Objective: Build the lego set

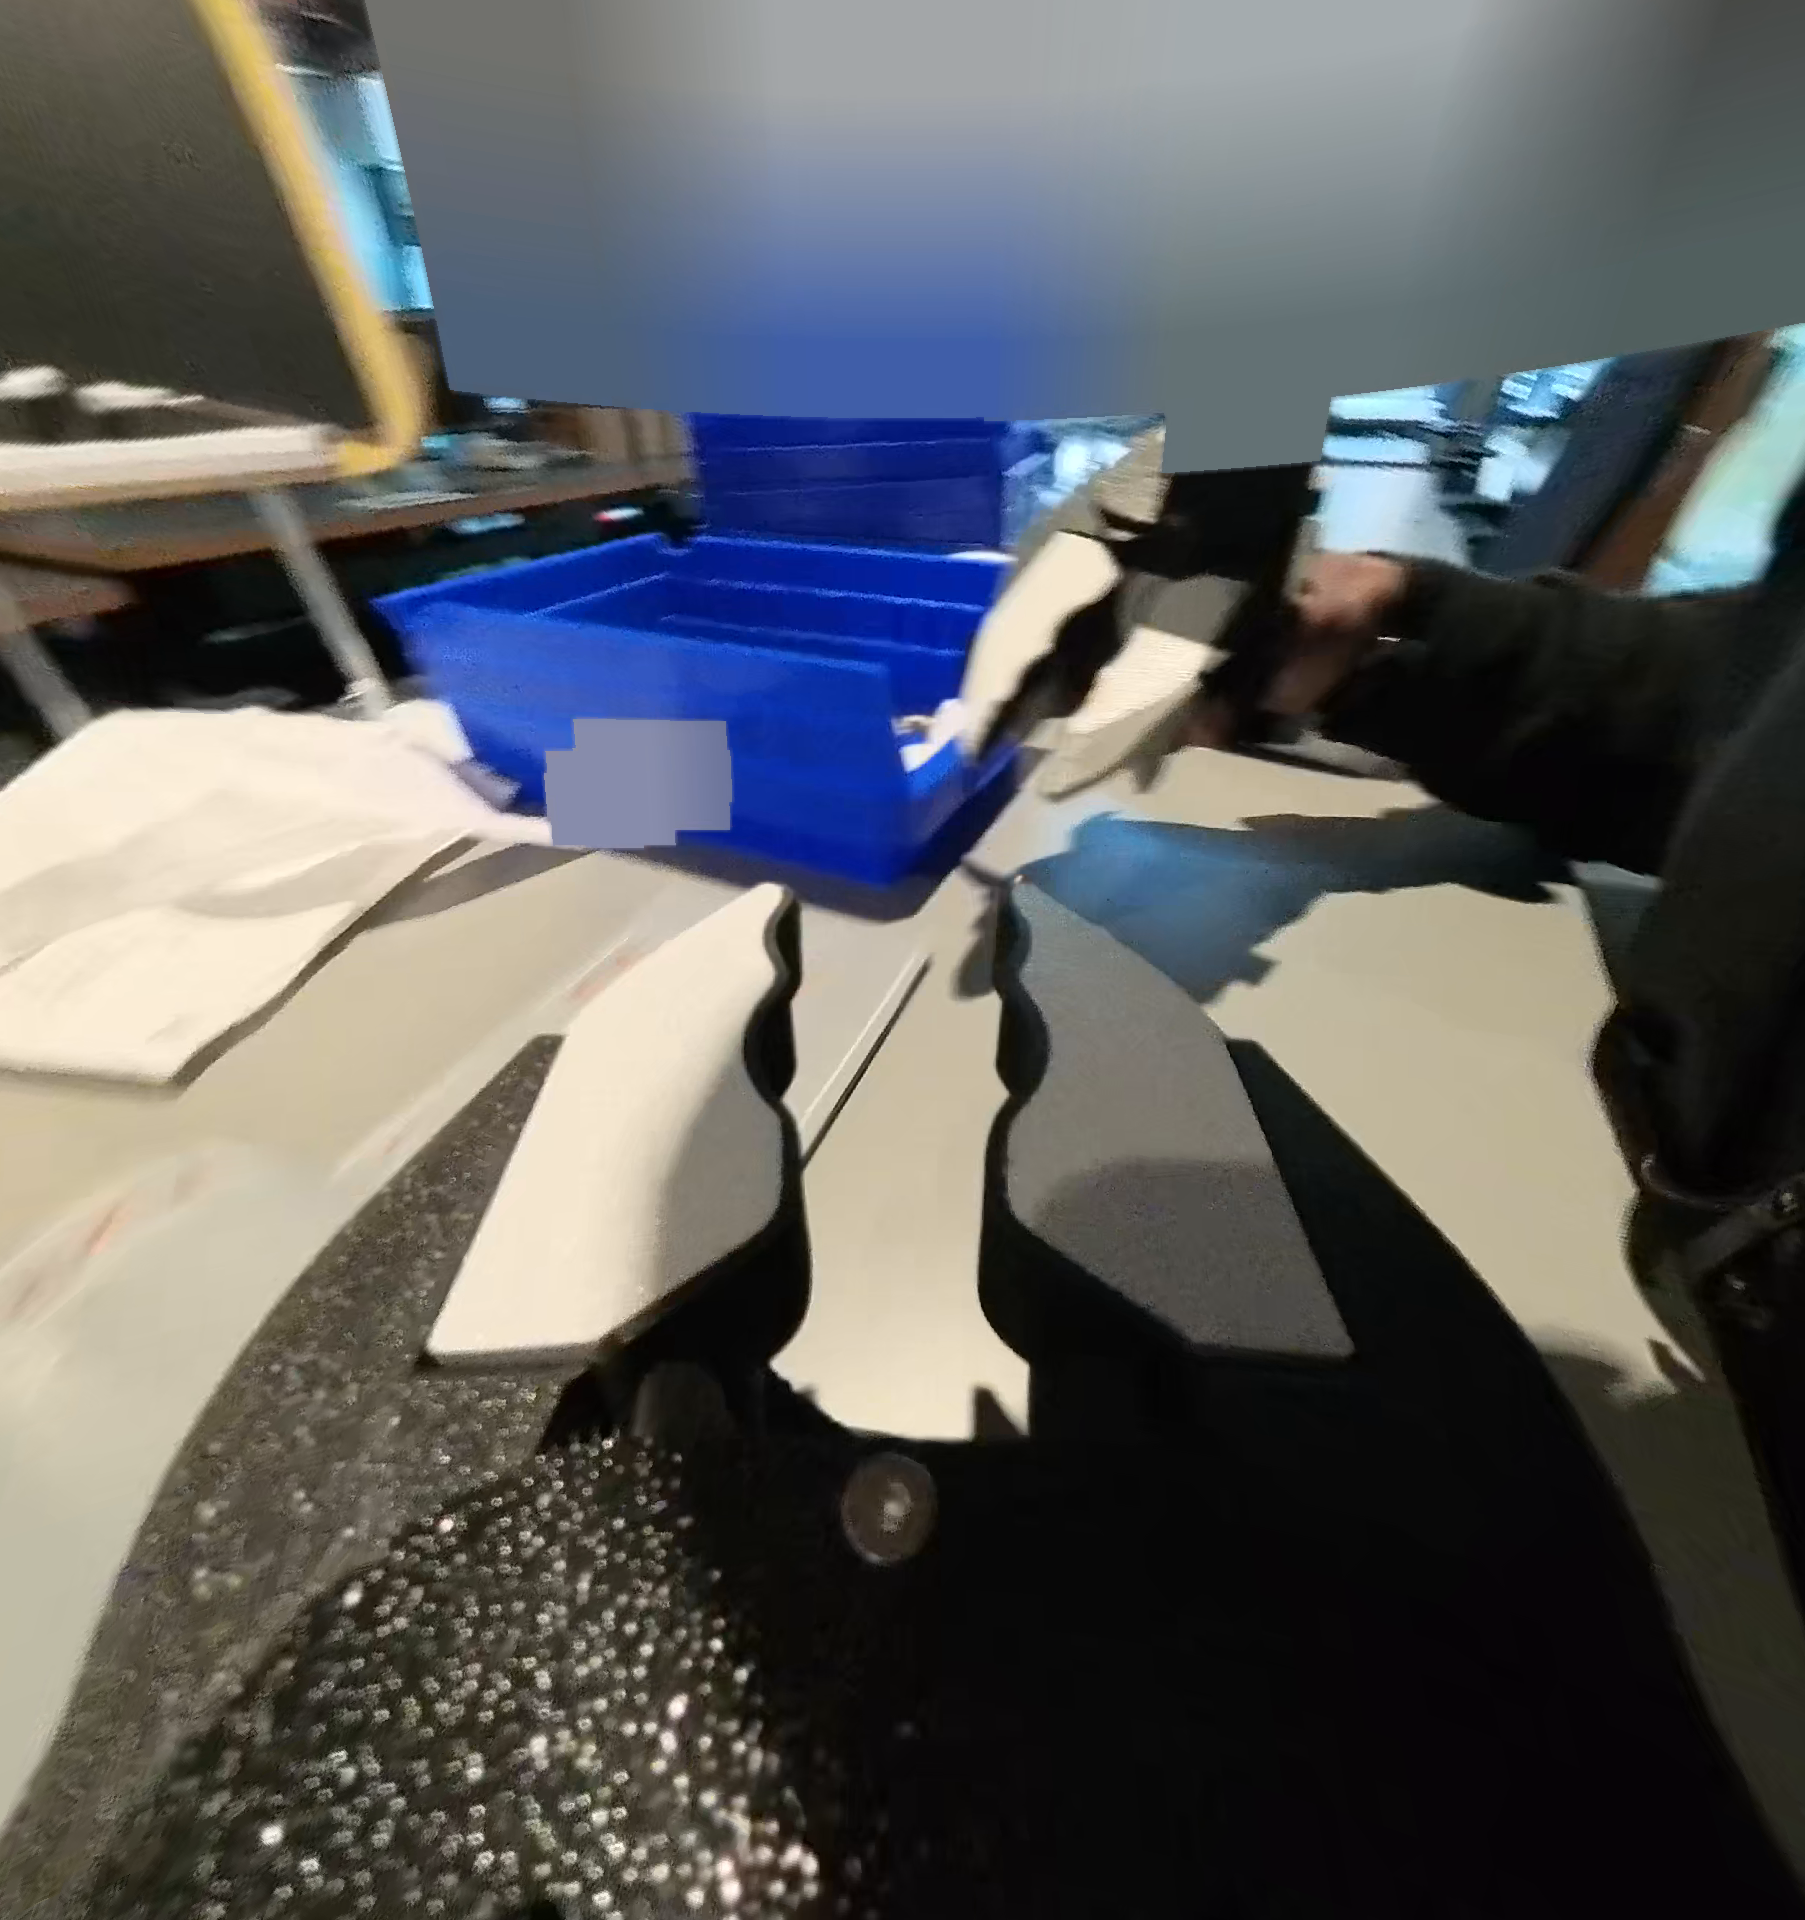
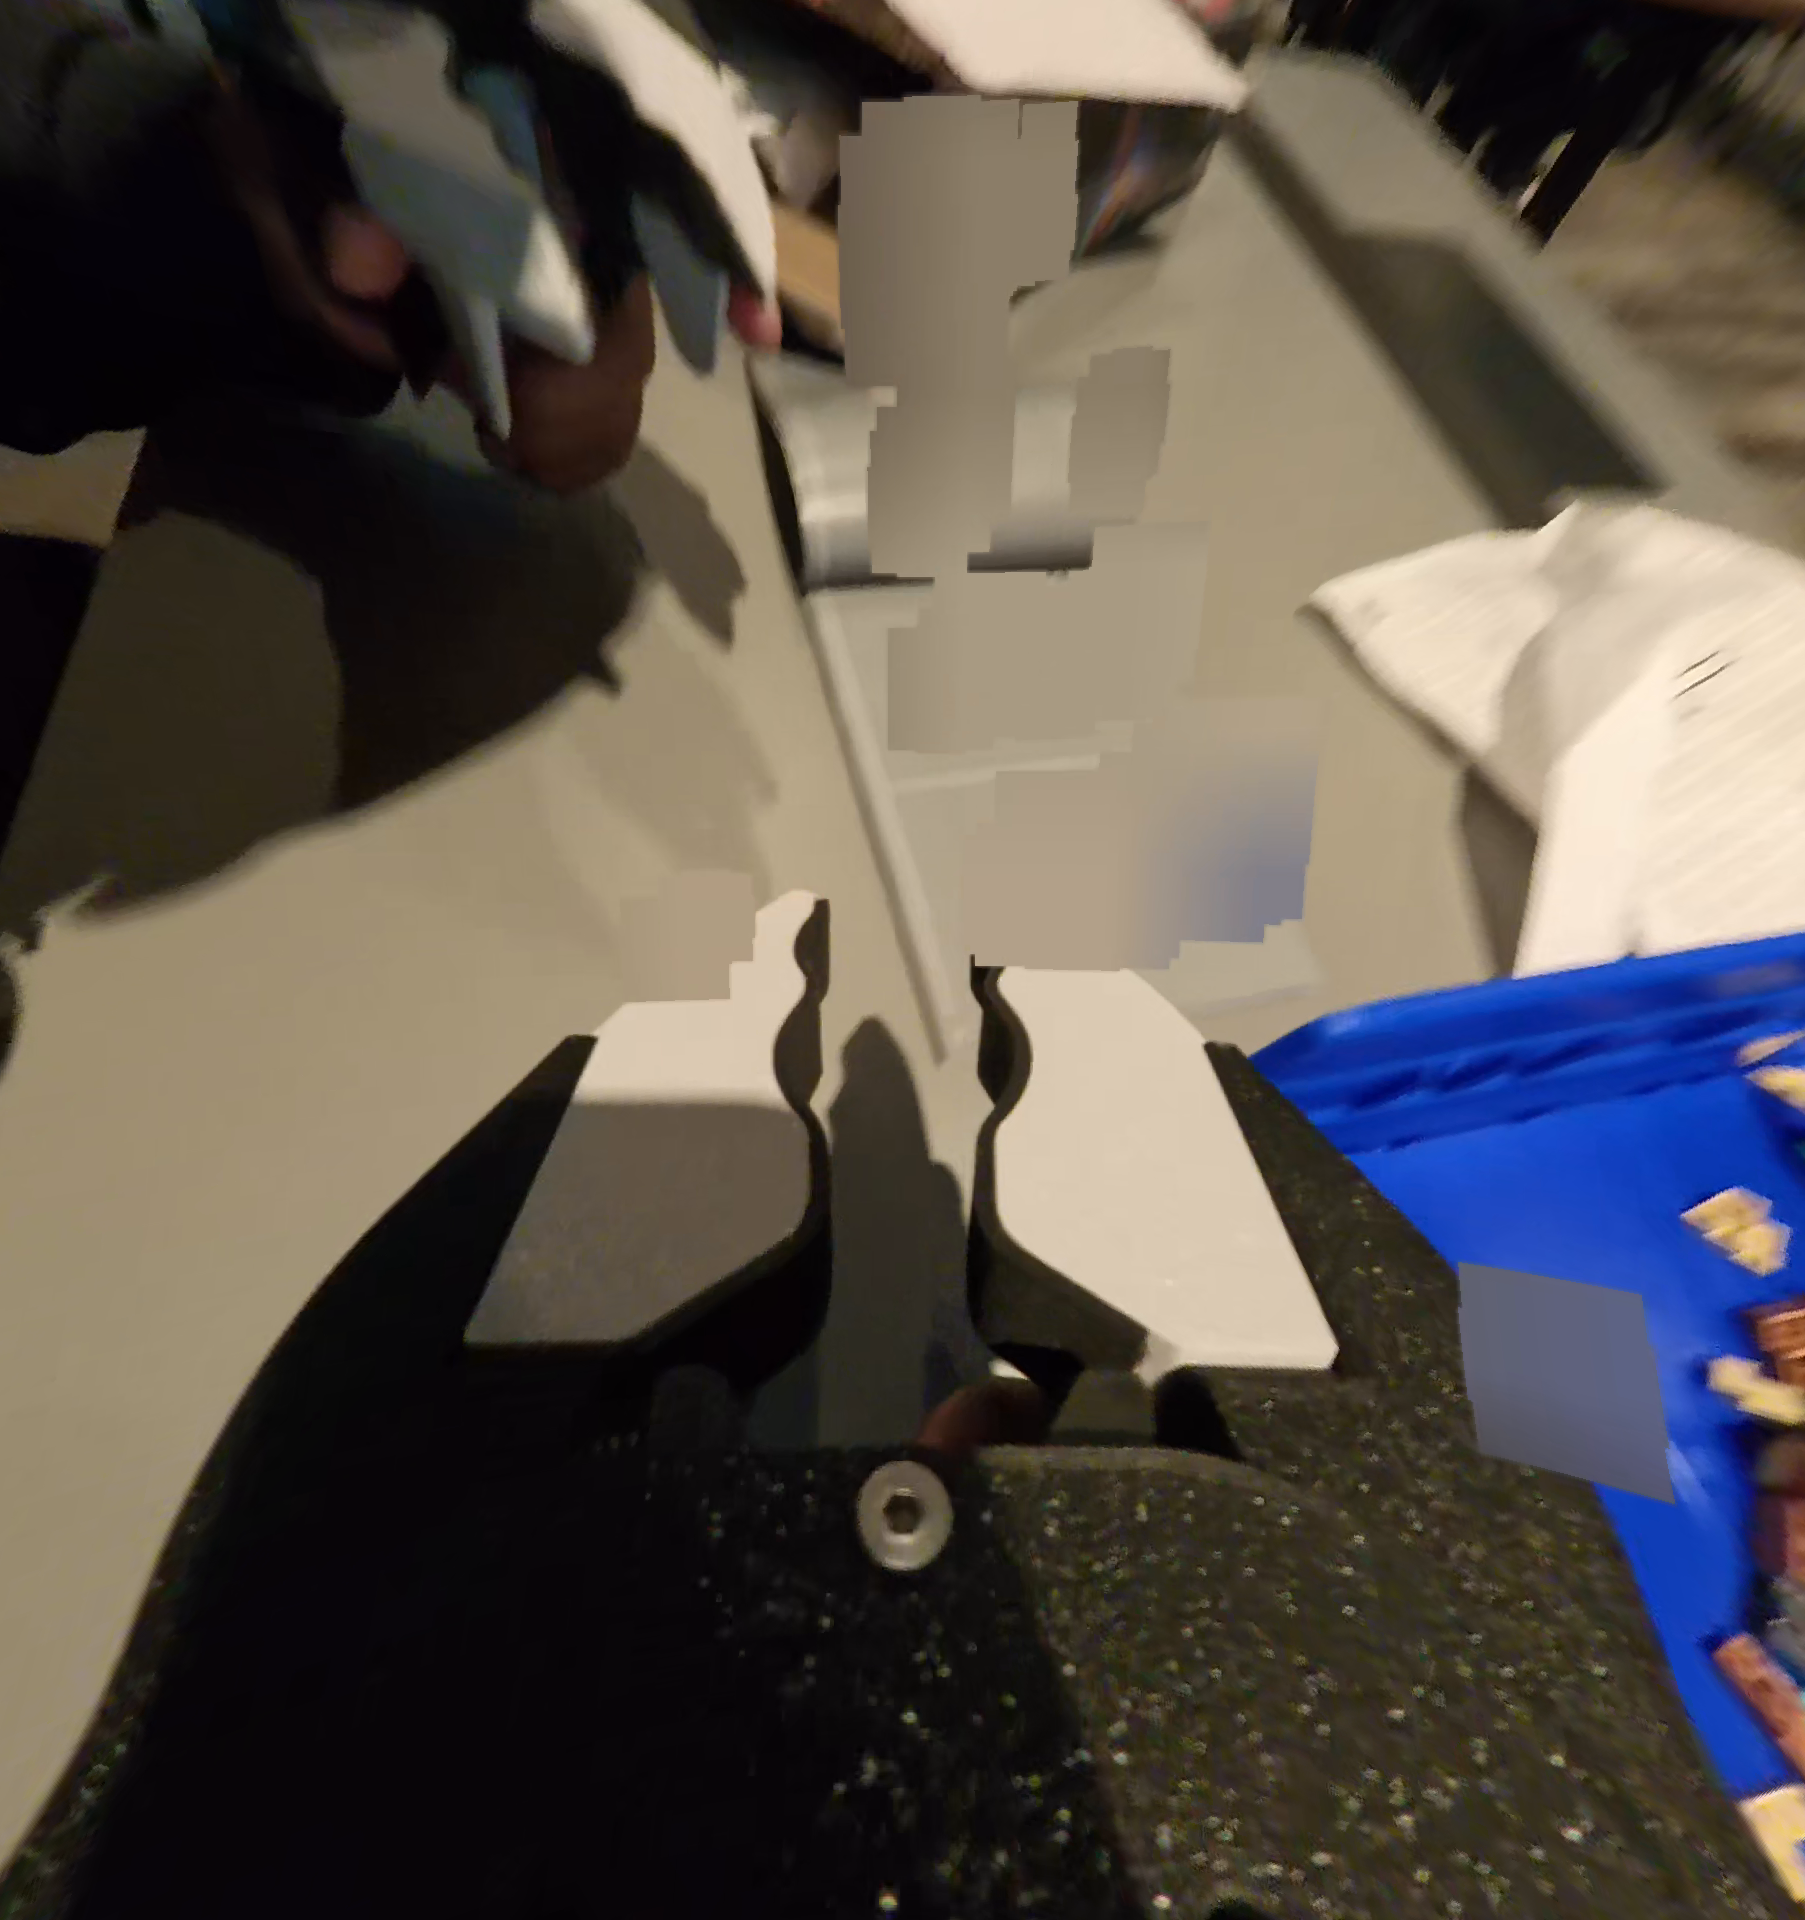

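Nothing is looking built yet: the lego set is lying as a printed pack inside the blue bin, which is sitting on the bench, with no loose bricks showing. The right gripper is hovering just beside the bin, its jaws parted a little and pinching nothing. The left gripper is hanging over bare bench, facing the bin, jaws likewise slightly spread and empty. White paper is lying beside the bin. Unpacking and all assembly appear to be remaining.
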### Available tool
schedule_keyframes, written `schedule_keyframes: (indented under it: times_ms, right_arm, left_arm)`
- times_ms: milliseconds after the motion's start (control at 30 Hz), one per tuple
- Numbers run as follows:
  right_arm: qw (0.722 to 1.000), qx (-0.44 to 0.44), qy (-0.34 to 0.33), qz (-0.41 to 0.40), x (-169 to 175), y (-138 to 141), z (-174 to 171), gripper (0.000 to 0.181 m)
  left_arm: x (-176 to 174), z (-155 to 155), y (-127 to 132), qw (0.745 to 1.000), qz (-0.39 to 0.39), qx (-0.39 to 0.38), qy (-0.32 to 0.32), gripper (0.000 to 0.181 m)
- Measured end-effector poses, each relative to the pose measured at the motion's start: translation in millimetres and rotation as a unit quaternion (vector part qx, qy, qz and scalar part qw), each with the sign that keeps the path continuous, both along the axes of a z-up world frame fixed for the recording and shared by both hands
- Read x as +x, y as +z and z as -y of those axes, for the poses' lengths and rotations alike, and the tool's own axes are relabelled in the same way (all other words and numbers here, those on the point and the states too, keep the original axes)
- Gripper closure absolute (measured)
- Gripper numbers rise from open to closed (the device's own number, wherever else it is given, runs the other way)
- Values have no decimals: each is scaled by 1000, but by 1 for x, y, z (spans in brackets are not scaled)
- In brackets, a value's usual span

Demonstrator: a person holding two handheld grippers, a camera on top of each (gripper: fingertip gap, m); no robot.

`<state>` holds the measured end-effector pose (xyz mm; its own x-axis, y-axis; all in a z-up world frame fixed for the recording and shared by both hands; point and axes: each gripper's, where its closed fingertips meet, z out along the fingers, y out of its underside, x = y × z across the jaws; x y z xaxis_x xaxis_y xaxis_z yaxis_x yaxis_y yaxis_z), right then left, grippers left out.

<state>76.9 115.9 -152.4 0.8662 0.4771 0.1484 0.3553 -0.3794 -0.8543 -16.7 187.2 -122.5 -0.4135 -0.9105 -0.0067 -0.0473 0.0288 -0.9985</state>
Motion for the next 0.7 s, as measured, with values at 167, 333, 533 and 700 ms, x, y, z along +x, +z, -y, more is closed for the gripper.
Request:
schedule_keyframes:
  times_ms: [167, 333, 533, 700]
  right_arm:
    - [999, 45, -9, -2, 11, 21, -12, 159]
    - [997, 74, -14, -26, 24, 32, -3, 161]
    - [987, 150, -18, -45, 31, 42, 14, 163]
    - [987, 145, -1, -66, 24, 35, 14, 165]
  left_arm:
    - [39, 29, 13, 998, 4, -11, -64, 147]
    - [83, 58, 27, 994, 31, -67, -87, 147]
    - [87, 74, 21, 994, 91, -20, -64, 149]
    - [81, 67, 30, 992, 105, -37, -54, 151]
